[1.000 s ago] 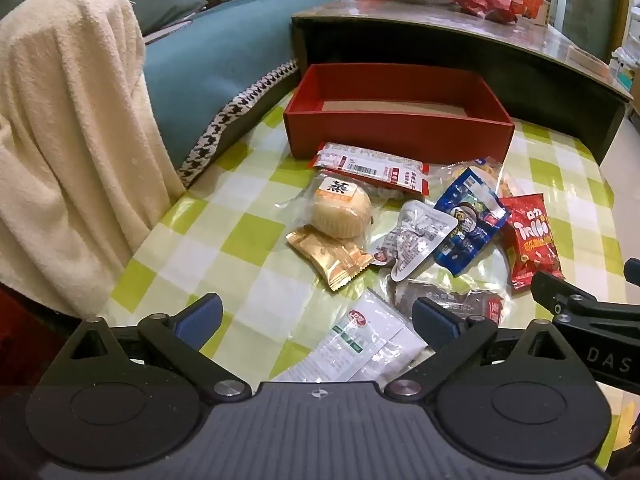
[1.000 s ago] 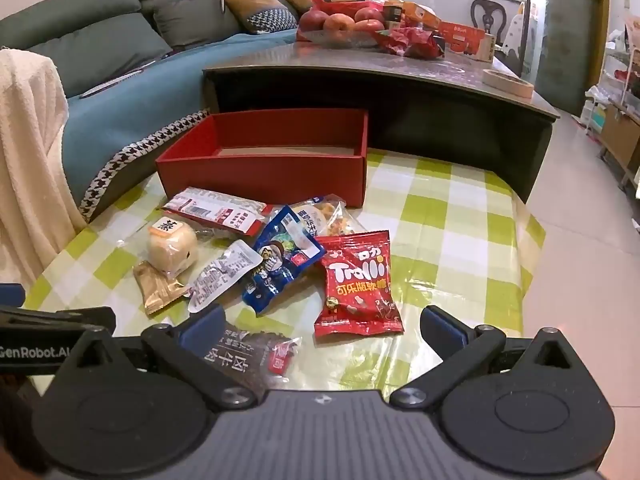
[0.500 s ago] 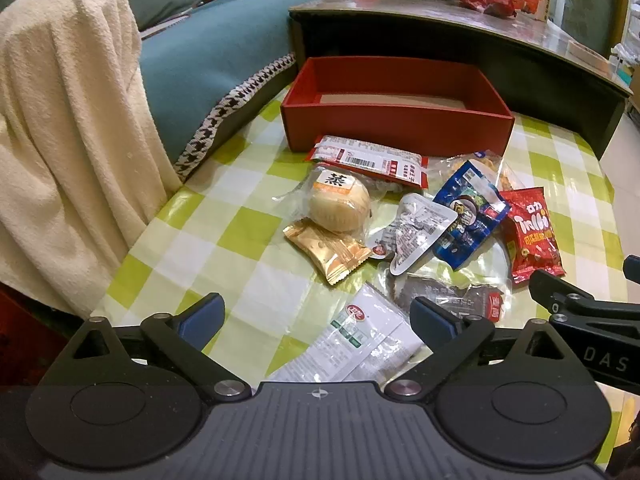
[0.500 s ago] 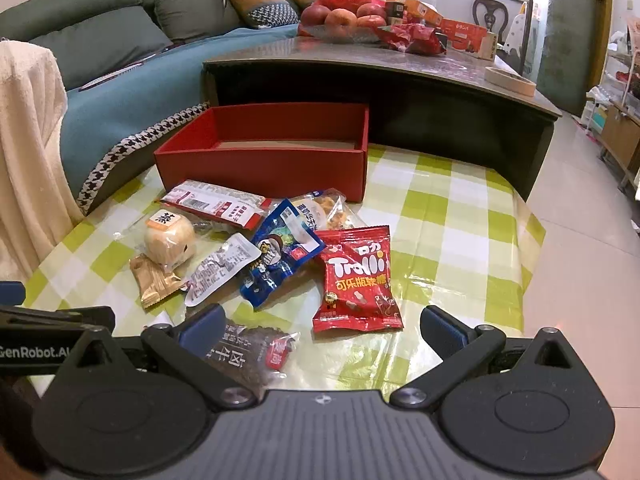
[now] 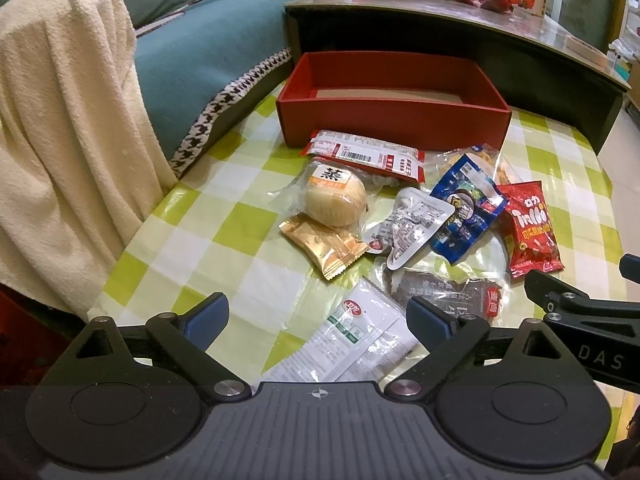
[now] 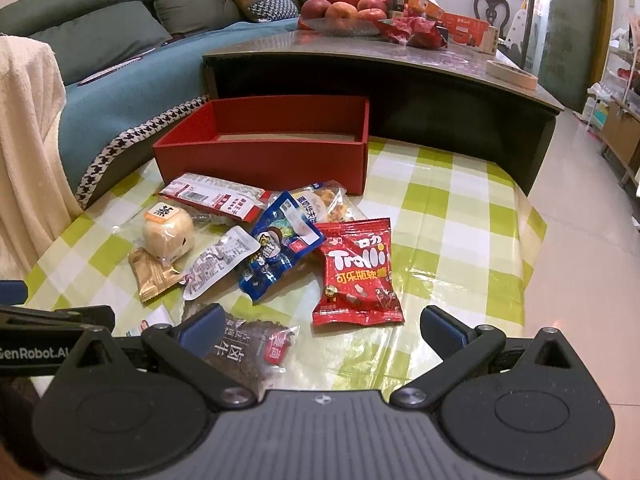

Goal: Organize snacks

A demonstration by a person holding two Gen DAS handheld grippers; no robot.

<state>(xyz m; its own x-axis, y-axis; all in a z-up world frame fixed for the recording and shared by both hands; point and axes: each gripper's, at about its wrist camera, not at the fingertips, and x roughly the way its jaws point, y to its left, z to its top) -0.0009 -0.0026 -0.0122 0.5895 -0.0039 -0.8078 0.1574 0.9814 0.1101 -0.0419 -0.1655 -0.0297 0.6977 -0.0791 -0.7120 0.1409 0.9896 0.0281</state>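
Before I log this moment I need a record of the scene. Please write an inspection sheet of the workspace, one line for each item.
Surface: green-checked tablecloth, glossy.
Job's things: red box open, no snack seen inside; snack packets loose in front of it, among them red Trolli bag, blue packet, wrapped bun, gold packet, white packet, dark packet.
Clutter: cream blanket at left.
Grippers: left gripper and right gripper, jaws open, holding nothing.
Cables: nothing seen.
Surroundings: teal sofa, dark table with apples.
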